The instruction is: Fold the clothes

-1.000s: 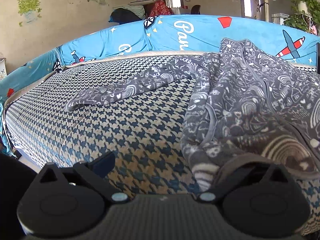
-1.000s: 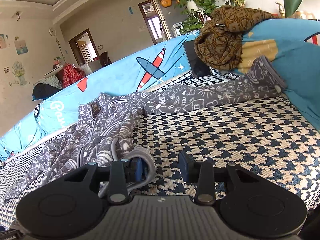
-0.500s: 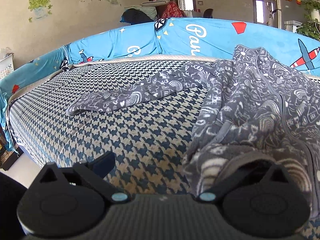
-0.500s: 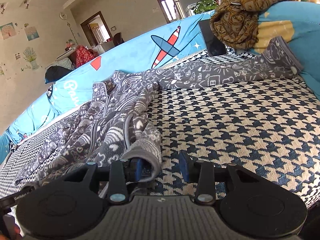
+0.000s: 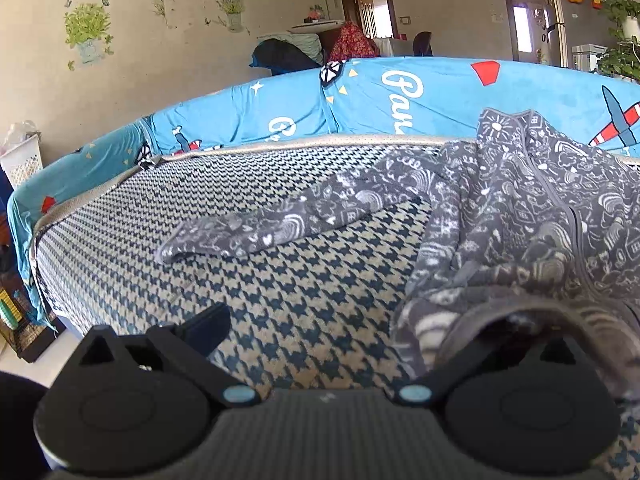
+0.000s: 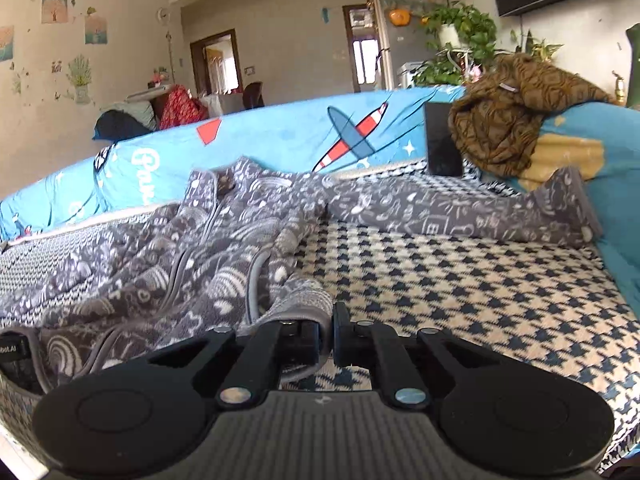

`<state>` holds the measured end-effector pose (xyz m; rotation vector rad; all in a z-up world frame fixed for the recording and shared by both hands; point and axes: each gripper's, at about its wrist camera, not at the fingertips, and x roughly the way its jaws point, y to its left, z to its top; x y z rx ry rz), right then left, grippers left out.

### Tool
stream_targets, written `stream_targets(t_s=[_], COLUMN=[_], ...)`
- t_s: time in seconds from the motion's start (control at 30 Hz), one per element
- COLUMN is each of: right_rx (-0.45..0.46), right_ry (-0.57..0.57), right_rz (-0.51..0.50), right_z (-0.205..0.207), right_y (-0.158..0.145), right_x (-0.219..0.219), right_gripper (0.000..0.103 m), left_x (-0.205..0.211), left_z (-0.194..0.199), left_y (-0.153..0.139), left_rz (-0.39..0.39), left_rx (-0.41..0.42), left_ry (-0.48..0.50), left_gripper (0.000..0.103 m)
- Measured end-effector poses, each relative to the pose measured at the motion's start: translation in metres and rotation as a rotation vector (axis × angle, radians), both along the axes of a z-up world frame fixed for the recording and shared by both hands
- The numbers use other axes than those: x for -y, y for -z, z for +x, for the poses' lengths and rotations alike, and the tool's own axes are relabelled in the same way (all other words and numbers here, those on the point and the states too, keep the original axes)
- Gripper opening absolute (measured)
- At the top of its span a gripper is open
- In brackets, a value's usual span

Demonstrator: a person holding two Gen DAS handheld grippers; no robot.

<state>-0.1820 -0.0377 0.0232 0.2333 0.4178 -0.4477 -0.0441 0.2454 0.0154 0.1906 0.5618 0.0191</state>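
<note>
A grey doodle-print zip jacket point(image 5: 532, 216) lies rumpled on the houndstooth sofa seat point(image 5: 240, 280), one sleeve point(image 5: 280, 224) stretched left. In the right wrist view the same jacket point(image 6: 160, 264) spreads left, and its other sleeve point(image 6: 460, 216) reaches right up the blue cover. My left gripper point(image 5: 356, 320) stands open: the left finger point(image 5: 208, 324) is bare, while the jacket's hem point(image 5: 516, 308) drapes over the hidden right finger. My right gripper point(image 6: 327, 332) is shut on the jacket's ribbed hem corner point(image 6: 308, 300).
A blue cartoon-print cover point(image 5: 400, 96) wraps the sofa back. A brown patterned cloth point(image 6: 508, 116) hangs on the right arm beside a dark rectangular object point(image 6: 442, 148). Potted plants point(image 6: 460, 40) stand behind. Bare houndstooth seat point(image 6: 480, 292) lies to the right.
My right gripper's jaws have closed onto the hem corner, and that wrist has rolled level. The left gripper has lifted a little with the hem still over its right finger.
</note>
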Motion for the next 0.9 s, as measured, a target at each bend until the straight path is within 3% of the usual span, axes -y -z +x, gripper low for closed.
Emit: stream_targets(t_s=[0.2,0.3,0.43,0.6,0.87,0.9], right_rx=[0.060,0.075,0.073,0.031,-0.077,-0.090], right_ry=[0.107,0.095,0.089,0.096,0.081,0.076], right_rz=[-0.008,0.007,-0.063,-0.084,0.032,0.045], right_z=[-0.018,-0.022,-0.022,-0.017,-0.012,-0.011], right_y=[-0.039,-0.058,-0.072,-0.065,-0.027,-0.024], right_x=[0.017,0.015,0.005,0.005,0.023,0.024], right_gripper=[0.006,0.006,0.006,0.005,0.009,0.017], left_x=[-0.014,-0.020,-0.027,-0.015,-0.010,-0.010], left_z=[0.002,0.001,0.002,0.001,0.007,0.008], left_y=[-0.042,-0.059,-0.073,-0.060,-0.023,-0.019], left_rz=[0.061,0.058,0.067,0.172,0.129,0.123], left_rx=[0.060,0.070,0.048,0.027,-0.093,-0.107], left_ry=[0.012,-0.008,-0.002,0.041,0.025,0.018], left_gripper=[0.103,0.103,0.103,0.103,0.103,0.103])
